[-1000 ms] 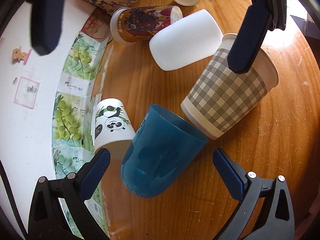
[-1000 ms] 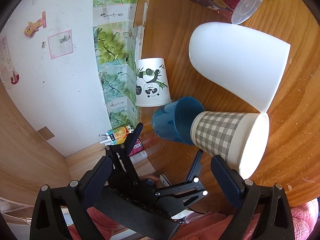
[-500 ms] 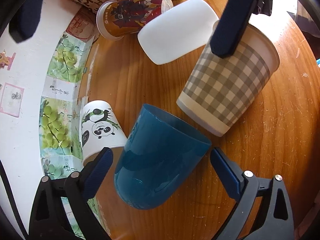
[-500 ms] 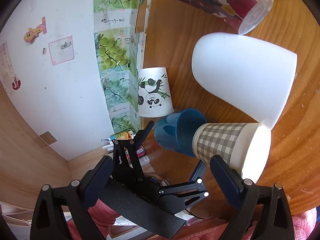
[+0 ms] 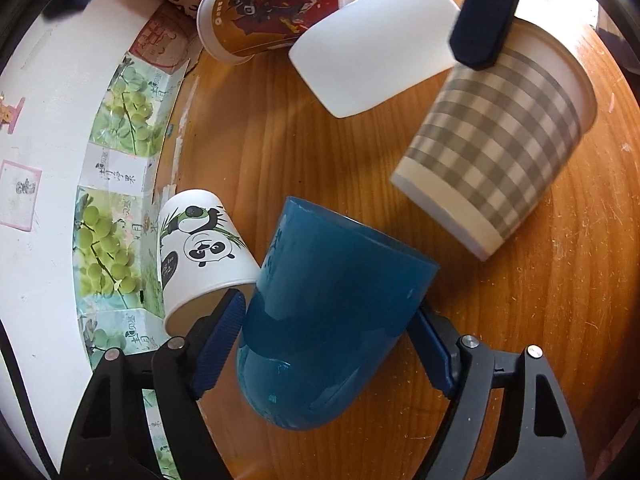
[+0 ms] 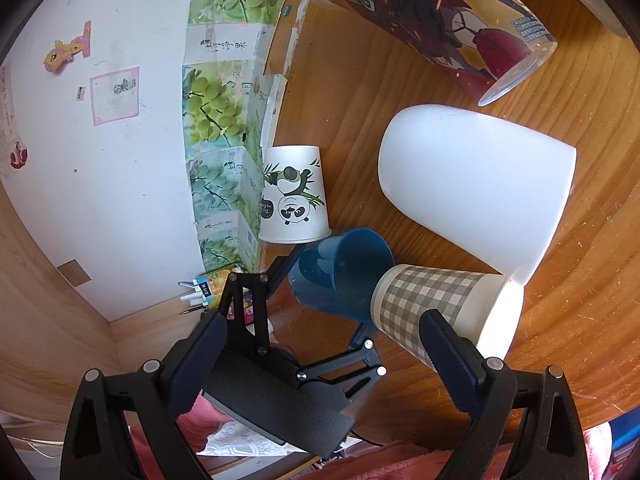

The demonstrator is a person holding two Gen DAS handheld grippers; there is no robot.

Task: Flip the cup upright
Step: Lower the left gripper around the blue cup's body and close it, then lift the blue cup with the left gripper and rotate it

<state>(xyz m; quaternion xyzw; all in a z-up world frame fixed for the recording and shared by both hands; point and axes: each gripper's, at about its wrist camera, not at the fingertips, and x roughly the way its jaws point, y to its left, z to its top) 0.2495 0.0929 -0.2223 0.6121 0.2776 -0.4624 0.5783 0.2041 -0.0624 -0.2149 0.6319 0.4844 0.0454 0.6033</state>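
1. Left gripper (image 5: 326,342) straddles the blue plastic cup (image 5: 332,320), which lies on its side on the wooden counter (image 5: 540,320) at 6 o'clock in the left wrist view, rim pointing toward 12. The fingers (image 5: 218,340) sit at both flanks, looking clenched onto the wall, though firm contact on the right flank is hard to confirm.
2. Right gripper (image 6: 324,364) is spread wide, one finger against the checked paper cup (image 6: 436,312) at 5 o'clock in its own view, the other hanging free, so nothing is clamped. That cup lies on its side, its base touching the blue cup's rim.
3. Crowding: the panda paper cup (image 5: 200,252) stands upside down just beside the blue cup at 9 o'clock; the white plastic cup (image 5: 372,44) and the tall printed cup (image 5: 272,16) lie farther off toward 12.
4. Risks, by my reading: swinging the blue cup upright could knock the panda cup or shove the checked one rolling. The smooth, tapered wall may also slip from the fingers if the grip is low and light.
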